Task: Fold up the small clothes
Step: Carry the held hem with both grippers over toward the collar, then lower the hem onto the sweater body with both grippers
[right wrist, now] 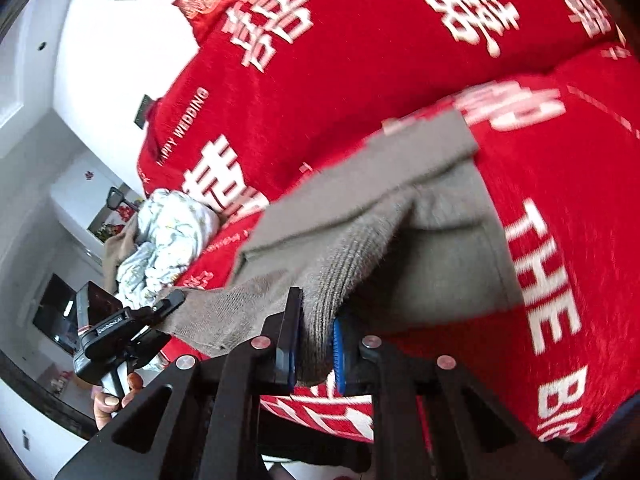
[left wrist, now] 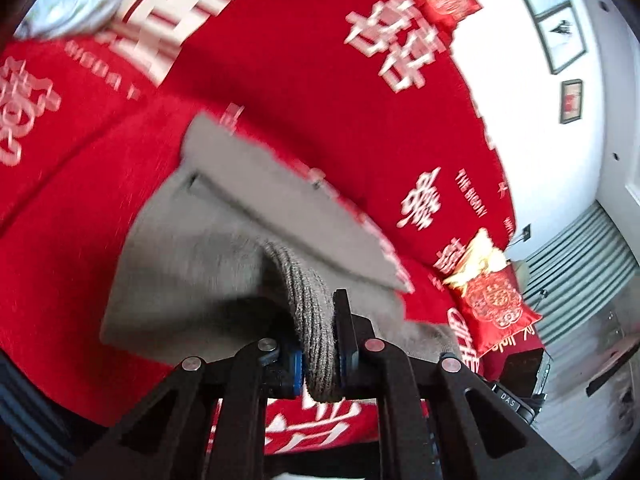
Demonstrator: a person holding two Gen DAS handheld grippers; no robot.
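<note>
Left gripper (left wrist: pixel 318 344) and right gripper (right wrist: pixel 314 340) each clamped nearly closed on the ribbed hem of the grey garment (left wrist: pixel 224 216), its far part draped over the red bedspread (left wrist: pixel 300 80).

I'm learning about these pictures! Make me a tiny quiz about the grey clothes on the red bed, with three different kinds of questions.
1. True or false: the left gripper is shut on the grey garment.
2. What is the right gripper pinching? A) the crumpled pale printed cloth B) the ribbed edge of the grey garment C) a red cushion
3. Fill in: the garment rests partly on a ____ bedspread with white lettering.

Key: 1 true; 2 B; 3 red.
</note>
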